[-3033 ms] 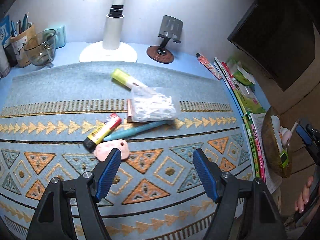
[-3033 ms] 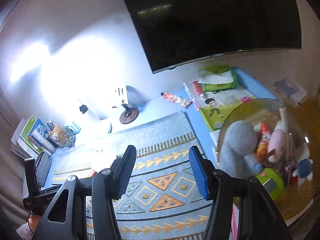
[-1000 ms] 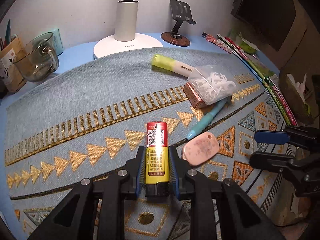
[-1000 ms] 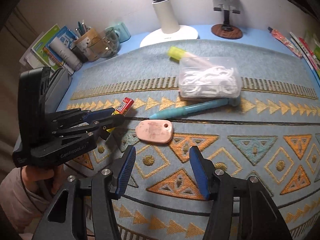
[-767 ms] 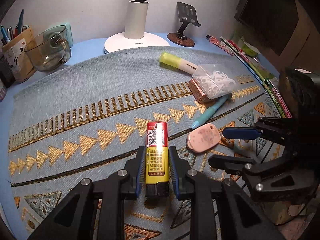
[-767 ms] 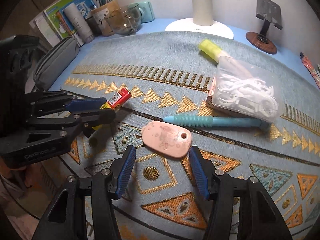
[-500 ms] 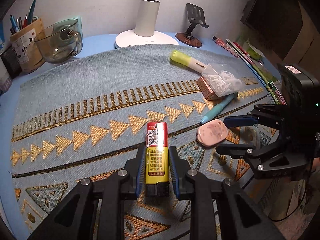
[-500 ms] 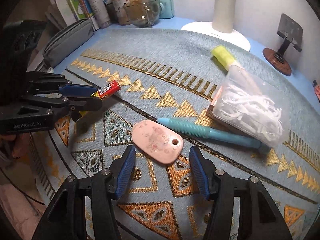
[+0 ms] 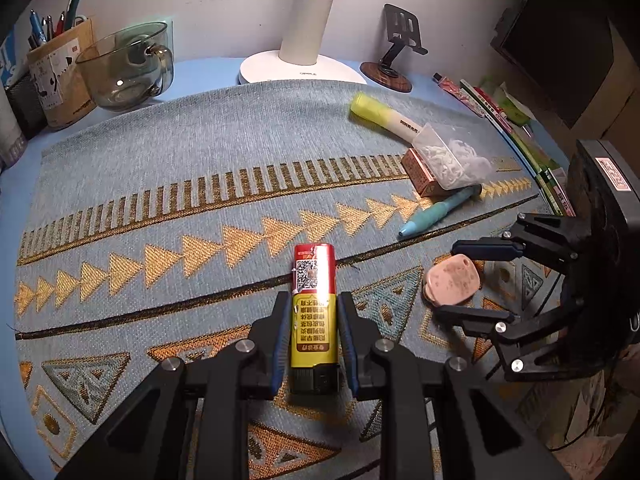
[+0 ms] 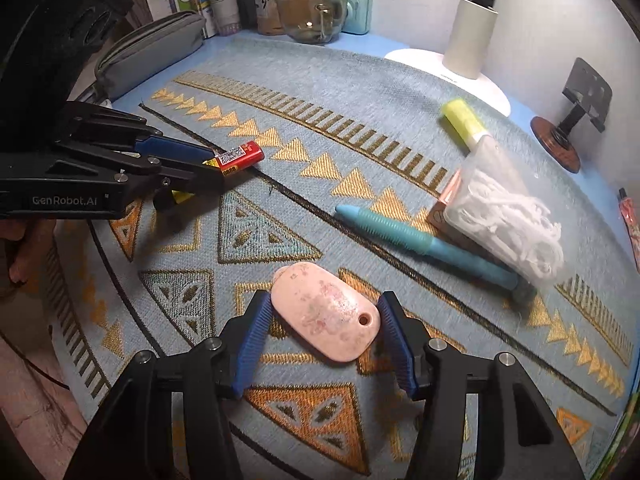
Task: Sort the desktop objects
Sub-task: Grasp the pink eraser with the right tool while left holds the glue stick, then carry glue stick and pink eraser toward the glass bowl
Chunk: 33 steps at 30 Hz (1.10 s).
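A: Left gripper (image 9: 313, 330): jaws narrow, pads pressed on both sides of the glue stick (image 9: 313, 304). Red cap end points away from the camera; black end sits back between the fingers. Stick is over the patterned mat (image 9: 168, 184), near its front edge.

B: Right gripper (image 10: 323, 334)?

A: Jaws closing, with the pink eraser (image 10: 325, 322) lying flat on the mat between them. Left pad touches its edge; the right pad is at its corner, and I cannot tell whether it presses.

B: Other things on the mat?

A: Teal pen (image 10: 424, 246) just beyond the eraser, one end under a clear box (image 10: 508, 212) of white bits. Yellow highlighter (image 9: 380, 116) behind the box, touching it. A small copper box (image 9: 420, 172) lies under the clear one.

B: Off the mat?

A: Lamp base (image 9: 302, 72), phone stand (image 9: 394, 60), glass mug (image 9: 124, 68), pen cup (image 9: 60, 76) along the wall. Grey pencil case (image 10: 152, 52) at the left edge in the right wrist view.
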Each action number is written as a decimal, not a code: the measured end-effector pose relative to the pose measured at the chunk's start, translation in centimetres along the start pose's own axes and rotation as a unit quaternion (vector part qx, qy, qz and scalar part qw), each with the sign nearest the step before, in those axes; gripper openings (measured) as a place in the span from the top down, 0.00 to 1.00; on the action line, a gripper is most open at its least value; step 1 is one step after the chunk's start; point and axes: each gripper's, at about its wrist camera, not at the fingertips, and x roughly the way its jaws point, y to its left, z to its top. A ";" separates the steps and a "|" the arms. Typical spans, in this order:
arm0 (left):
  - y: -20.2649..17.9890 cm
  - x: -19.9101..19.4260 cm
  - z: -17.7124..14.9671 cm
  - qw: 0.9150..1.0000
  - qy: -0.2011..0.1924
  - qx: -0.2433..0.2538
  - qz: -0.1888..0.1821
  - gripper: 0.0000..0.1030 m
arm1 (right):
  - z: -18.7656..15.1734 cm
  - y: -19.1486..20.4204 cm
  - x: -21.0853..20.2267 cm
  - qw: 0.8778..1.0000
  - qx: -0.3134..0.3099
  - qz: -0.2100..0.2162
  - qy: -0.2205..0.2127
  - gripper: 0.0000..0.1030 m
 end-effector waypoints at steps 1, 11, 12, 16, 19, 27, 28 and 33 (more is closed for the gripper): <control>-0.1 0.1 0.0 1.000 0.000 0.000 -0.001 0.81 | -0.4 0.2 -0.1 1.000 0.011 -0.005 0.000 0.47; -1.3 0.8 -0.1 1.000 0.006 0.005 -0.006 0.81 | -3.5 -0.9 -2.0 0.988 0.154 0.014 0.001 0.30; -1.4 0.8 -0.1 1.000 0.006 0.006 -0.006 0.81 | -3.6 -0.7 -2.1 0.991 0.135 0.009 0.004 0.30; -1.6 0.9 -0.3 1.000 0.006 0.006 -0.007 0.81 | -4.2 -1.1 -2.1 0.997 0.074 -0.008 0.006 0.30; -1.5 0.8 -0.5 1.000 0.006 0.003 -0.007 0.81 | -3.5 -1.0 -1.4 0.999 0.038 -0.007 0.007 0.31; -1.7 0.6 -0.4 1.000 0.003 0.001 -0.004 0.81 | -2.7 -0.2 -0.9 0.999 0.033 -0.022 -0.013 0.40; -1.9 0.5 -0.4 1.000 0.002 0.000 -0.005 0.81 | -2.8 -0.1 -1.1 0.999 0.043 -0.024 -0.017 0.46; -2.7 0.3 -0.2 1.000 0.000 0.003 -0.001 0.81 | -3.4 -0.3 -2.0 0.995 0.094 -0.023 -0.023 0.64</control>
